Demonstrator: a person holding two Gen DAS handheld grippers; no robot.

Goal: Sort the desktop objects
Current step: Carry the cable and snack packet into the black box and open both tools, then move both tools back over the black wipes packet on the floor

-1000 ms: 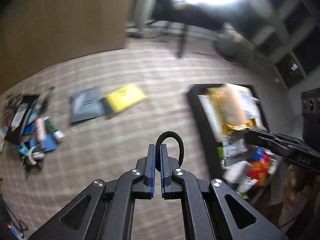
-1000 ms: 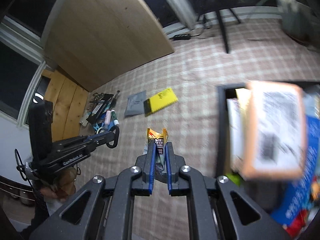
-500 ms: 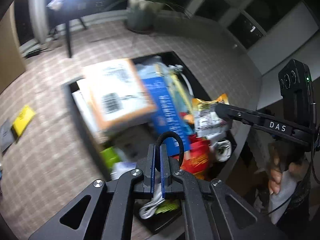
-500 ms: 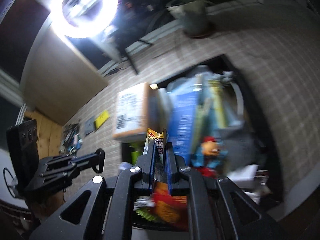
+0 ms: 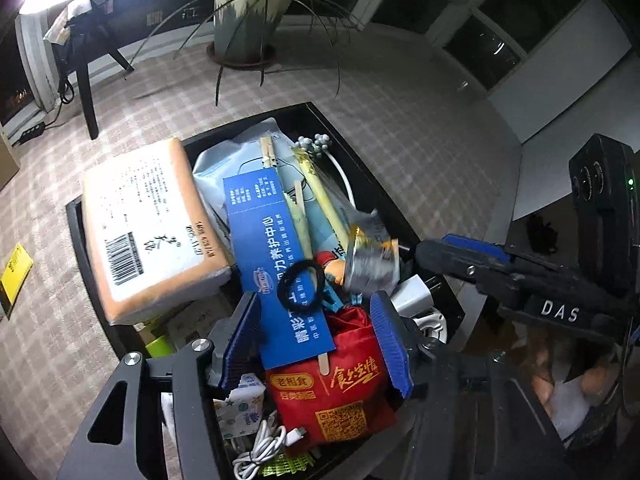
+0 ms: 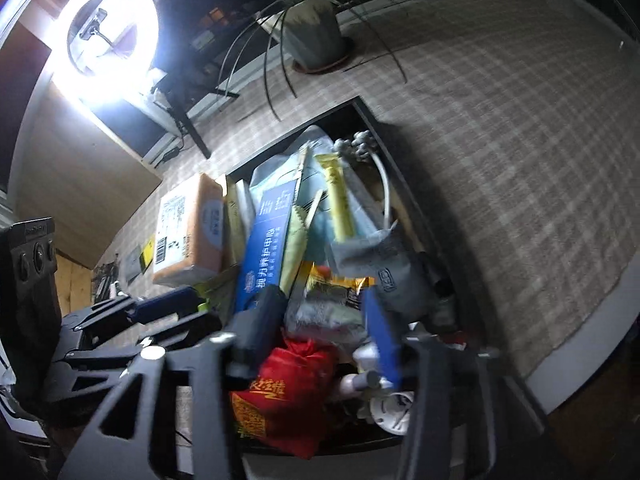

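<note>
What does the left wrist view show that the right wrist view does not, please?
Only the left wrist view shows the black hair tie lying on the blue box, apart from the opening left gripper, plus a white cable and a star-printed packet.

Only the right wrist view shows the ring light and a grey pouch.

Both show the black tray, the red bag, the orange-edged pack, the potted plant and the yellow snack packet between the opening right gripper's fingers.
</note>
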